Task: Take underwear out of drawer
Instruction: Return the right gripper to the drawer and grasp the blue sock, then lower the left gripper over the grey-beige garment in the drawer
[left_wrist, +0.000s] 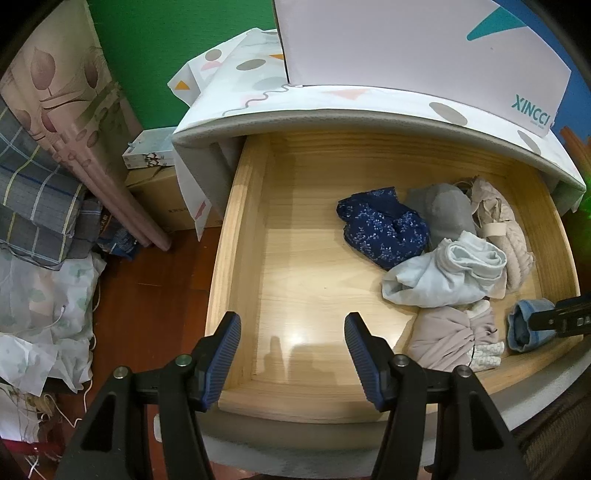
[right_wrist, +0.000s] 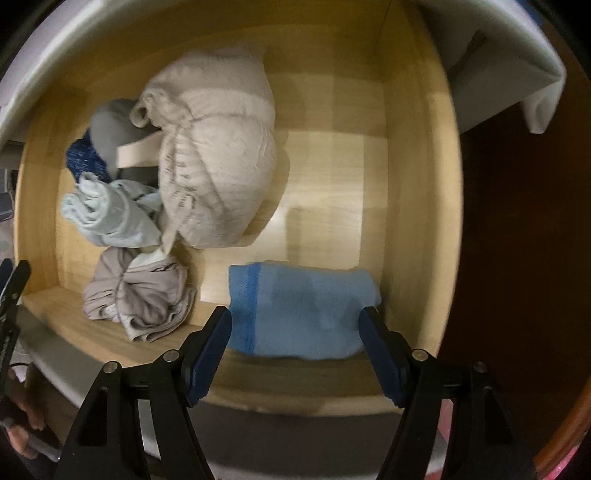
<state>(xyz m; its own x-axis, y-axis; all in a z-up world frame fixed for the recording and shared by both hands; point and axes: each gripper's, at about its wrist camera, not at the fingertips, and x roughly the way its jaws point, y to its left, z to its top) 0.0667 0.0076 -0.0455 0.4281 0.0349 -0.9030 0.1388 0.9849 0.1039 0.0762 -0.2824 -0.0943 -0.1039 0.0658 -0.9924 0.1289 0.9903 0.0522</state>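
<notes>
Right gripper (right_wrist: 295, 349), jaws apart and pointing down into the open wooden drawer (right_wrist: 417, 206), straddles a folded light-blue garment (right_wrist: 299, 314) at the near front edge, pads not pressing it. Left gripper (left_wrist: 293, 356), likewise open and empty, hangs over the drawer's bare left half. Farther in lie bundled underwear: taupe roll (right_wrist: 140, 295), pale-blue piece (right_wrist: 110, 218), cream knit bundle (right_wrist: 218, 155), grey and navy floral pieces (left_wrist: 384, 225) behind

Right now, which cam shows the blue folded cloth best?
Right wrist: the blue cloth lies whole and unblocked between the open right claw, its darker stripe visible. Left wrist catches only a rolled end of it at the drawer edge, partly hidden by the right claw.
</notes>
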